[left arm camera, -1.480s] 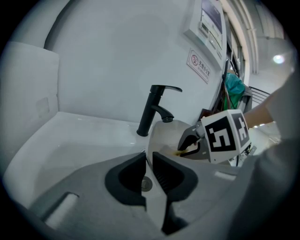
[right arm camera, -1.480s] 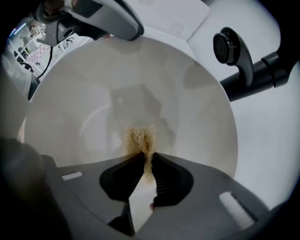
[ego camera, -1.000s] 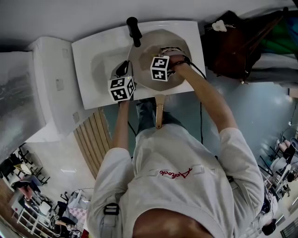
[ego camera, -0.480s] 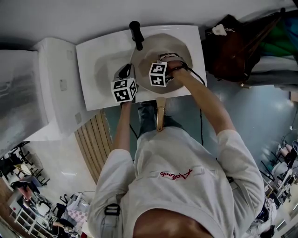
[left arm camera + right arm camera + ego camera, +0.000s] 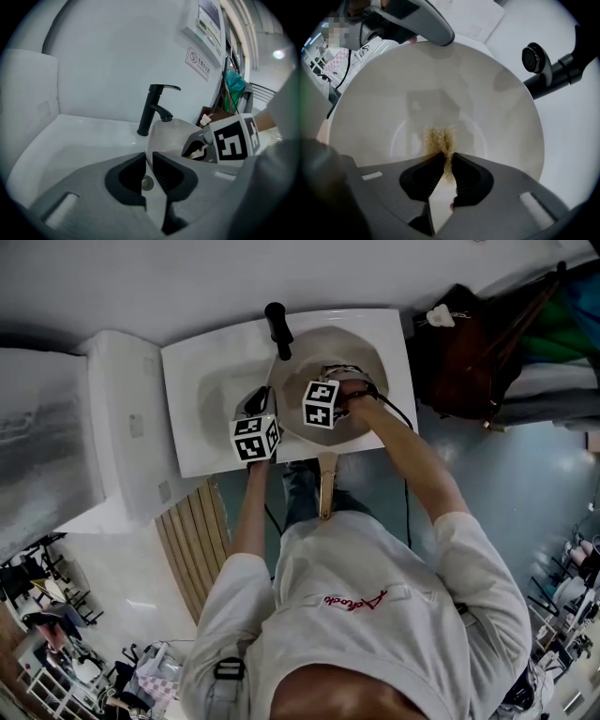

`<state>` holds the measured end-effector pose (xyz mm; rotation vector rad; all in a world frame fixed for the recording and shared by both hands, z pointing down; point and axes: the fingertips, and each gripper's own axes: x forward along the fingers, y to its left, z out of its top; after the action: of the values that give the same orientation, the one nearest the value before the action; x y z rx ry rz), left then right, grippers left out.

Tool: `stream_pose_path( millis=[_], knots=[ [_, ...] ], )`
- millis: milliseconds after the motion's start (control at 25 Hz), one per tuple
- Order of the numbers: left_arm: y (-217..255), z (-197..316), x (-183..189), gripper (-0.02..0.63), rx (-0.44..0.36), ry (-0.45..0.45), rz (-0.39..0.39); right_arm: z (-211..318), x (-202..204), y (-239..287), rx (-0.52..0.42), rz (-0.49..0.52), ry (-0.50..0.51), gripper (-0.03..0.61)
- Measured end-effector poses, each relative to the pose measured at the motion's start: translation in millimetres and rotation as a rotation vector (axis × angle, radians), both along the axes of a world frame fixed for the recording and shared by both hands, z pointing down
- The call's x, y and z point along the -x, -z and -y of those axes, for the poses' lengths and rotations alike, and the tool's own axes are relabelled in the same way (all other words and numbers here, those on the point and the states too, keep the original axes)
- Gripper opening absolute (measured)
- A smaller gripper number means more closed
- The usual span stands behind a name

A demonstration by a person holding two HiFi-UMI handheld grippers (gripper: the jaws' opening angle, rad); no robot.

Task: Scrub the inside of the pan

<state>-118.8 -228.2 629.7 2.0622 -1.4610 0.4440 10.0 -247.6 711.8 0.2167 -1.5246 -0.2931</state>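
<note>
The white sink (image 5: 187, 409) holds the pale pan (image 5: 361, 348), with its wooden handle (image 5: 324, 486) pointing back at me and a black faucet (image 5: 278, 327) at the far rim. Little has changed over the last second. My left gripper (image 5: 148, 159) stays clamped on the pan's left rim to steady it. My right gripper (image 5: 448, 157) has slid slightly left across the pan's inside. Its jaws pinch a tan fibrous scrub pad (image 5: 439, 138), which is pressed near the pan's centre. I judge the scrubbing to be mid-stroke and not finished.
</note>
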Motion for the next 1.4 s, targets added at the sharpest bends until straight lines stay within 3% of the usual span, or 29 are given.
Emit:
stream_pose_path(
  millis=[400,600,1160,1400],
  knots=[
    [8.9,-2.1,-3.3,0.060,-0.020,-0.034,0.011,2.5,-1.7,6.8,0.013,0.148,-0.167,0.063],
    [22.6,-5.1,2.8,0.100,-0.055,-0.024,0.024,4.8,-4.7,24.3,-0.002,0.294,-0.293,0.063],
    [49.5,-21.3,-4.7,0.100,-0.113,-0.003,0.041,11.4,-22.2,97.1,-0.069,0.752,-0.620,0.062],
    [65.3,-28.6,-12.7,0.041,-0.159,0.002,0.054,4.7,-39.5,122.4,-0.102,0.937,-0.733,0.061]
  ],
)
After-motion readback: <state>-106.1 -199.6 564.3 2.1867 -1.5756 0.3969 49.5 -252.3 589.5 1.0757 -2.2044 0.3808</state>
